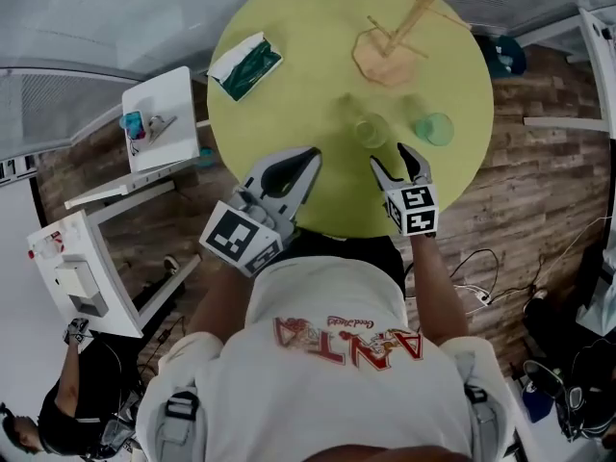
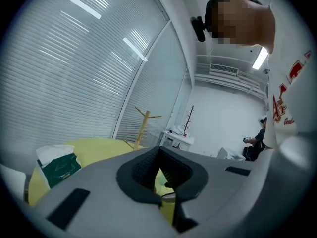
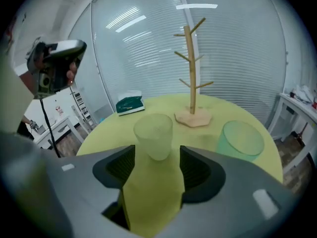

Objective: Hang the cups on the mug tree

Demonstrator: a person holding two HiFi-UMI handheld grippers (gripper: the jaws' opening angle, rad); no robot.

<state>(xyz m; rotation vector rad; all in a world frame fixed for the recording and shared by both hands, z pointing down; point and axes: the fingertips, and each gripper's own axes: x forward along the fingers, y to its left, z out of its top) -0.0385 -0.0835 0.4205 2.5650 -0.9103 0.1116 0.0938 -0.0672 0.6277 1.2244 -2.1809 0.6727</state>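
Observation:
A wooden mug tree [image 1: 390, 51] [image 3: 190, 58] stands bare at the far right of the round yellow-green table [image 1: 289, 27]. Two handleless cups stand in front of it: a pale yellow translucent cup [image 1: 371, 130] [image 3: 154, 135] and a green cup [image 1: 435, 129] [image 3: 241, 140]. My right gripper [image 1: 395, 162] [image 3: 153, 167] hovers over the near table edge, open, with the yellow cup just beyond its jaws and untouched. My left gripper [image 1: 310, 157] [image 2: 161, 182] is to its left, its jaws together with nothing between them. The mug tree [image 2: 143, 125] shows far off in the left gripper view.
A green and white tissue pack [image 1: 245, 65] [image 3: 130, 104] lies at the table's far left. White side tables [image 1: 164, 118] stand left of the round table on the wooden floor. A seated person [image 2: 255, 143] is in the background.

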